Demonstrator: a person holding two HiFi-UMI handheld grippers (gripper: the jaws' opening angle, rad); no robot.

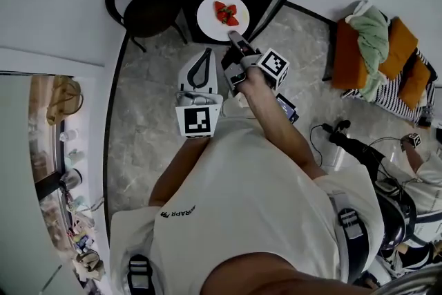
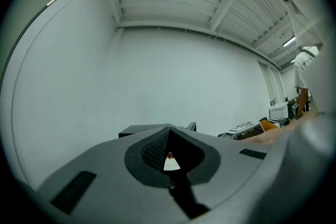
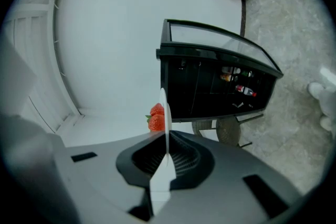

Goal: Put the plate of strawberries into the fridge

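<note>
While right gripper is pinching plate rim, left gripper is hovering — jaws together | strawberries lying on plate

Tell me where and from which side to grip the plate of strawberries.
Pinch the plate by the bare rim on its near edge, coming in level from that side. The rim looks thin and flat enough for two jaws, and the strawberries sit further in, clear of a grip there. The right gripper is shut on just that spot.
</note>
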